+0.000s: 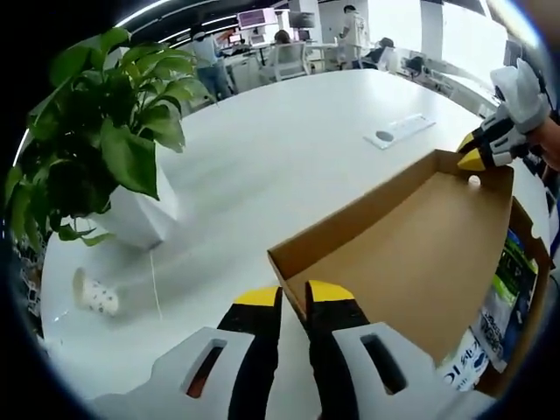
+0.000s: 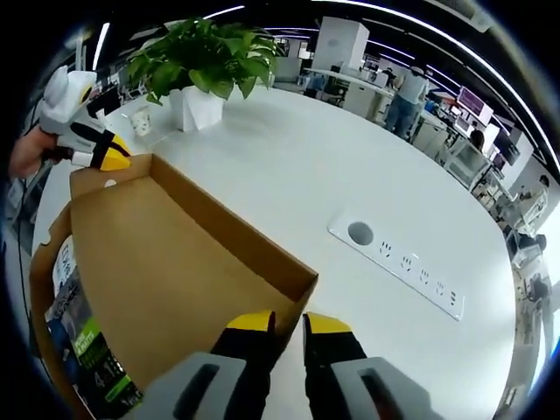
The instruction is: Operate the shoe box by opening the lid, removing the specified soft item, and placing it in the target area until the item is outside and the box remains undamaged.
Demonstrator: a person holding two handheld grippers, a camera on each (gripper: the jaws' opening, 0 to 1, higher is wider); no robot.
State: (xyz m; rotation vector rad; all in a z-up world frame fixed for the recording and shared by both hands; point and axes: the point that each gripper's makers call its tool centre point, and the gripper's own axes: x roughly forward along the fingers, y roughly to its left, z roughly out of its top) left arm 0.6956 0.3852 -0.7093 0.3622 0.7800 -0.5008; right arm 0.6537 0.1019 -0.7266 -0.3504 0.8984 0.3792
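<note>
The left hand-held gripper [image 1: 293, 295] has its yellow-tipped jaws pinched on the rim of the shoe box lid [image 1: 411, 254] at one corner. The right hand-held gripper [image 2: 289, 323] is clamped the same way on the rim at the lid's other corner, and it also shows at the far end of the lid in the left gripper view. Between them the brown cardboard lid is lifted, its plain inside facing the cameras and its raised side wall running from one grip to the other.

Beneath the lid, in the shoe box [image 2: 44, 262], lie soft printed packets [image 2: 87, 341] in green, blue and white. Their printing is too blurred to read with certainty.

The box sits on a wide white bench [image 2: 350, 166]. A potted plant [image 1: 114, 140] in a white pot stands near the box's left-gripper end, with a small white patterned cup [image 1: 94, 296] lying just beside it. A recessed white socket strip [image 2: 398, 262] lies apart from the lid's long side. Past the strip the bench top runs open and bare to its curved far edge, with office desks and people beyond.
</note>
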